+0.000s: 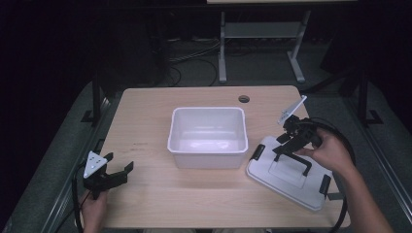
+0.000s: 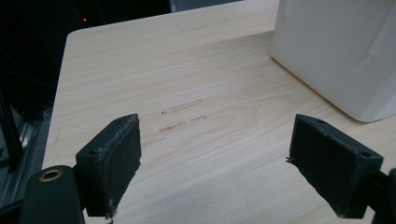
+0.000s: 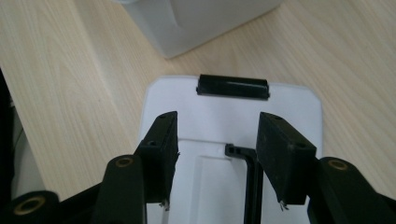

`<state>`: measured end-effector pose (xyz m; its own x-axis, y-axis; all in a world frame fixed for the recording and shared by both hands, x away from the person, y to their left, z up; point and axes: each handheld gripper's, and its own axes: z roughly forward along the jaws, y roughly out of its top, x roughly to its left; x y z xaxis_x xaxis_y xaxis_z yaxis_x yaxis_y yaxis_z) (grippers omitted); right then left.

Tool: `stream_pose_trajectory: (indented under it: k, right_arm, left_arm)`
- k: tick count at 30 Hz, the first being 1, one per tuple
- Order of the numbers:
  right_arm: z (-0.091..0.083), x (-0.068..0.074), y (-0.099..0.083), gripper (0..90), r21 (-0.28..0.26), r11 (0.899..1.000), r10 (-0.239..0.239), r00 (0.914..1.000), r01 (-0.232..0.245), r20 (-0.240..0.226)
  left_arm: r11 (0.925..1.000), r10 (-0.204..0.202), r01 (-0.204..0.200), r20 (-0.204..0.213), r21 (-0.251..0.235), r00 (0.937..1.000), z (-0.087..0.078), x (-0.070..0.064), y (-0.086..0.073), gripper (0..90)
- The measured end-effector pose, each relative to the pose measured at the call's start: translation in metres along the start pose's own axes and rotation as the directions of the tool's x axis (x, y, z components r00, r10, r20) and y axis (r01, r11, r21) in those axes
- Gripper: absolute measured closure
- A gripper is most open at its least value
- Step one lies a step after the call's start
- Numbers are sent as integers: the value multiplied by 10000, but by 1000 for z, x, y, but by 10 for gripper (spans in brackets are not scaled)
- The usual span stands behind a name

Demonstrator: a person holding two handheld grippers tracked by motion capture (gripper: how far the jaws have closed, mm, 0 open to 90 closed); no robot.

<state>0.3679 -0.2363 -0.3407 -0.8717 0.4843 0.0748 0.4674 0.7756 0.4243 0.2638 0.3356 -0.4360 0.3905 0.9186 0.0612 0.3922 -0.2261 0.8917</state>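
Right claw [image 3: 217, 154], released, is hovering directly over the lid [image 1: 286, 172], jaws straddling its black handle [image 3: 250, 182]; left claw [image 1: 116, 172], also released, is sitting well apart.

High view looking down over table [image 1: 145, 204], gripper views close, low, sharing white bin [image 1: 208, 137]
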Motion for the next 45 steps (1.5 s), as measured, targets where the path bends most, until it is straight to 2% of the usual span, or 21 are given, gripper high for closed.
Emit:
stream_pose_trajectory:
  k: [14,21,28,37,45]
  right_arm:
    - [13,-13,-26,485,206,9985,512,9987,-513,33]
    - [16,-20,-42,501,220,9951,958,9954,-960,97]
    - [23,-26,-52,523,315,9923,1195,9928,-1195,20]
    - [28,-26,-61,604,305,9910,1309,9913,-1304,-161]
    - [30,-24,-66,724,325,9927,1175,9926,-1165,-302]
  left_arm:
    - [9999,94,-94,19,47,10000,1,-1,0,161]
    - [9999,111,-111,4,50,9999,1,-2,0,161]
    - [9999,137,-136,-40,67,9999,1,-1,0,161]
    - [9999,139,-139,-36,76,9999,1,-1,0,161]
    - [9999,93,-92,-79,70,9999,0,-1,-1,161]
